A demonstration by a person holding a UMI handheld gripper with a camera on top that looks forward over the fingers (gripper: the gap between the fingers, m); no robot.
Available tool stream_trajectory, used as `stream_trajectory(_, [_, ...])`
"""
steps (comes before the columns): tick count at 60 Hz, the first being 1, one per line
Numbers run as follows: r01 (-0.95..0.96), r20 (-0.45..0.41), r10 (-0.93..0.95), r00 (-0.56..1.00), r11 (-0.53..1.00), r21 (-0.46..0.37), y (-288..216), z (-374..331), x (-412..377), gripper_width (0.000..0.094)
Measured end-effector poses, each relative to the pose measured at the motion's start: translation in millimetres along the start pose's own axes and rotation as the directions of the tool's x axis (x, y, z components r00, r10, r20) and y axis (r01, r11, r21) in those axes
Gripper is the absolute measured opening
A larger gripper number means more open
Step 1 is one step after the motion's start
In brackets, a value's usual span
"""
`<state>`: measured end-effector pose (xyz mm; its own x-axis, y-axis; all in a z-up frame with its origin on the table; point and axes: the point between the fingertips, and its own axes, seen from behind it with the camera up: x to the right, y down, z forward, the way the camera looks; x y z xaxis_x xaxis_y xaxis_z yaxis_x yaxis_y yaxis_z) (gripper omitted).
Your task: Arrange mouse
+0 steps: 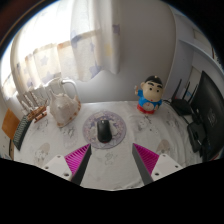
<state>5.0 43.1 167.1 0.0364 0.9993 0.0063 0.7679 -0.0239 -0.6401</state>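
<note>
The mouse (pixel 103 128) lies on a round patterned mat (pixel 104 132) on the table (pixel 60 150), straight ahead of the gripper (pixel 113 158) and a little beyond its fingertips. It is a dark, oval thing, and its long axis runs nearly along the line of the fingers, pointing away from the camera, perhaps tipped slightly to one side. That is the relation the next move depends on: since the mouse sits lengthwise to the approach, the two fingers would come down on its long sides, which is the narrower way across and the easier one to hold.

The fingers stand apart, with the magenta pads (pixel 78 157) showing on their inner faces and nothing between them. The gap looks wide enough to take the mouse across its width, though that is a judgement. The mouse sits slightly toward the left finger rather than dead centre, so a small sideways correction seems needed before going forward and down.

Beyond the mat stands a small cartoon figure (pixel 151 97), off to the right and well apart from the mouse. A glass jug (pixel 64 101) stands to the left, also well apart. Neither lies in the straight path.
</note>
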Motion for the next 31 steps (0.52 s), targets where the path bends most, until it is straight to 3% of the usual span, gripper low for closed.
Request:
stream_trajectory(25, [0.032,-0.051,-0.030,0.998,0.999,0.024,42,-64,36,0.0846])
stream_trajectory(31, [0.021,-0.022,-0.021,1.000,1.000,0.012,51,-70,32,0.0843])
